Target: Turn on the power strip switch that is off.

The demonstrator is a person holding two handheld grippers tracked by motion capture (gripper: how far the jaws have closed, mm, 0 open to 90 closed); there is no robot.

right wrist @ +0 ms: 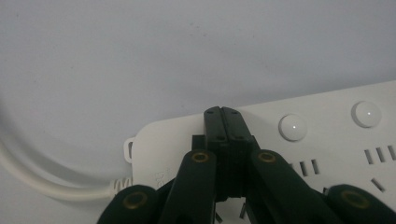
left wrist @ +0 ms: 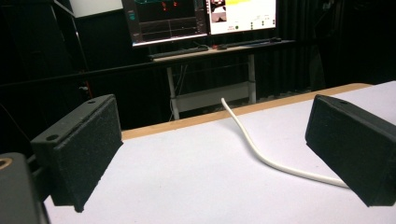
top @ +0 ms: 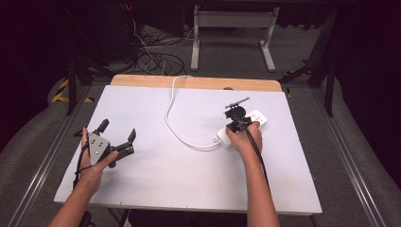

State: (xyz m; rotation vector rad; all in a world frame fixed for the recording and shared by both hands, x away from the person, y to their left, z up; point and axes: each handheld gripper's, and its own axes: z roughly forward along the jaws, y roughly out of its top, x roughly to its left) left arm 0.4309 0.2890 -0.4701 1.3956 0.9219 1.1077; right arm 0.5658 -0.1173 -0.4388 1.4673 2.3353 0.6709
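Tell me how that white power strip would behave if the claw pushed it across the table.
The power strip looks flat, rigid and smooth, so it would probably slide rather than tip. Its white cord, lying in loose curves, seems floppy and would likely drag or swing the strip around.

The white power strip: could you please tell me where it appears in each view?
High view: the power strip lies right of centre on the table, under the right tongs.
Left gripper view: not in it.
Right gripper view: across the lower right, beneath the shut tongs.
Shared landmark: its white cable.
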